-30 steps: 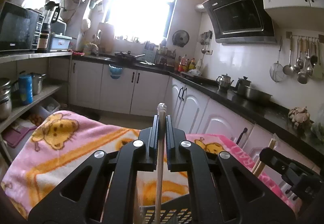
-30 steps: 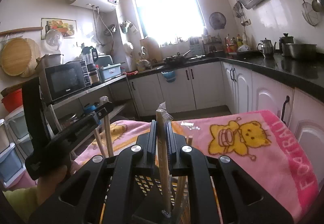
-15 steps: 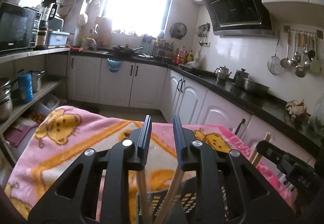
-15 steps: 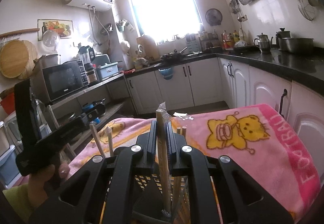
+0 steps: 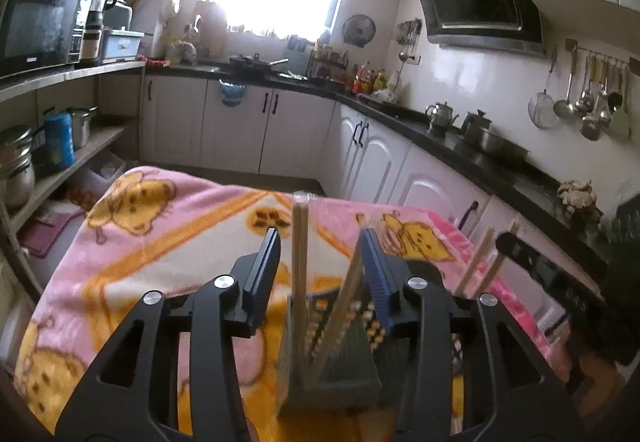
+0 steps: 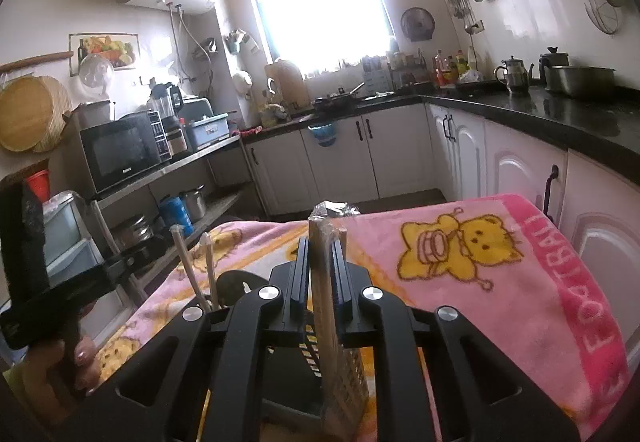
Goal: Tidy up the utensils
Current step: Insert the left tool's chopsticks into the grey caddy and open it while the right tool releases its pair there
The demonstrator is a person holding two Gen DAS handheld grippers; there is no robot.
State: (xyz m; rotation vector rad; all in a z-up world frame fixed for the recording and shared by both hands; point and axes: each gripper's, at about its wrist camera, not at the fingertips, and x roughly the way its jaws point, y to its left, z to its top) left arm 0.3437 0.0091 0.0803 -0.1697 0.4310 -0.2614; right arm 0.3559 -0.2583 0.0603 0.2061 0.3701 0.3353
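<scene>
While our left gripper [image 5: 320,270] is spreading its jaws, two wooden chopsticks stand loose in the gap between them, and neither blue pad is pressing on the wood as far as we can see. One chopstick [image 5: 300,246] sits upright just inside the left pad, and the other leaning chopstick [image 5: 340,306] tilts over toward the right pad; whether it brushes that pad we honestly can't tell. Both have their lower ends down in the dark perforated utensil holder [image 5: 332,362], which sits right under the fingers on the pink cartoon blanket [image 5: 160,234]. Farther right in that same view, another pair of chopsticks [image 5: 480,262] pokes up beside the black body of our other tool.

Over on the right wrist view, starting from the left edge, a hand [image 6: 60,366] grips the handle of the left tool, and two pale sticks [image 6: 192,274] stand up just beside it. Moving to the middle, our right gripper [image 6: 322,270] is pinched tight on a wrapped pair of chopsticks [image 6: 324,282], still in its clear plastic sleeve. That bundle stands nearly upright, its crinkled top sticking out above the fingertips and its lower part running down into the grey slotted caddy [image 6: 344,374] below the jaws. To the right of all that, the blanket spreads out with its yellow bear print and pink border, and the white cabinets [image 6: 520,178] are well behind it.
</scene>
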